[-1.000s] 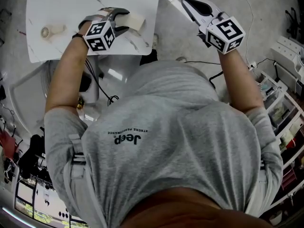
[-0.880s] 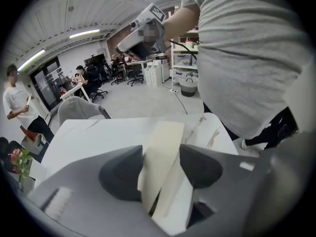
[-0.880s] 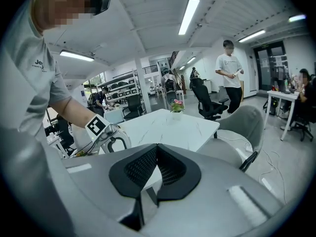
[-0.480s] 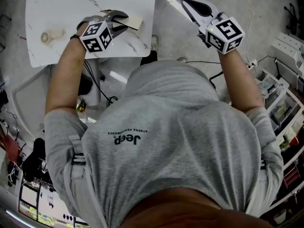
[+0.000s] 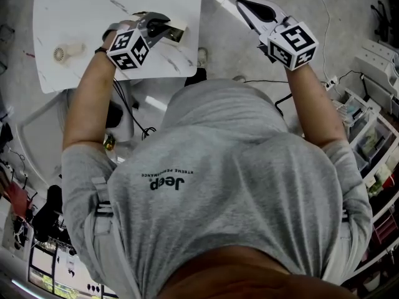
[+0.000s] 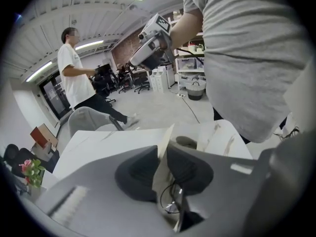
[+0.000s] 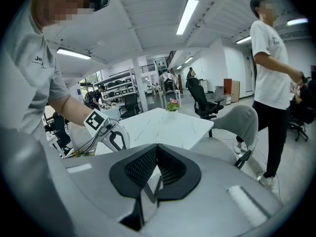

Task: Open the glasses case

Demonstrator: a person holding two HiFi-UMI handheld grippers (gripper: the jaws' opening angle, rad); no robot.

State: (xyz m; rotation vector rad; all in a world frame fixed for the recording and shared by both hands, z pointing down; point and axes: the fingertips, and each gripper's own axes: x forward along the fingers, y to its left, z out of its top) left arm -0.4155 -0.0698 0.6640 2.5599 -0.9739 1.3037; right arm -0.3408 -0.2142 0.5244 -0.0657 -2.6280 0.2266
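Left hand-held gripper [image 6: 163,157] is down on the glasses case [image 5: 177,28], jaws closing w/ the thin cream lid [image 6: 167,135] standing edge-on between the pads. Both pads look pressed onto it. Glasses [image 6: 172,201] show just below the jaws, so the case looks cracked open a little. Step in hand, I reckon: pinch on the lid made, swing-open yet to come. Right hand-held gripper [image 7: 157,152] hangs out over the floor, well apart from the tabletop [image 5: 93,11], jaws together, nothing in them.

Next move prob. calls for lifting the lid up and back about its hinge, not a straight pull, else the whole case comes w/ it. Nothing pins the base, so the right one may need to come in and hold it down.

Room: the case sits near the tabletop's right edge and not far from the near edge, so a drag that way could tip it off. Plenty of bare top beyond and to the left. Only a small cream round gadget [image 5: 65,48] lies far left, well apart. Air above the case is free.
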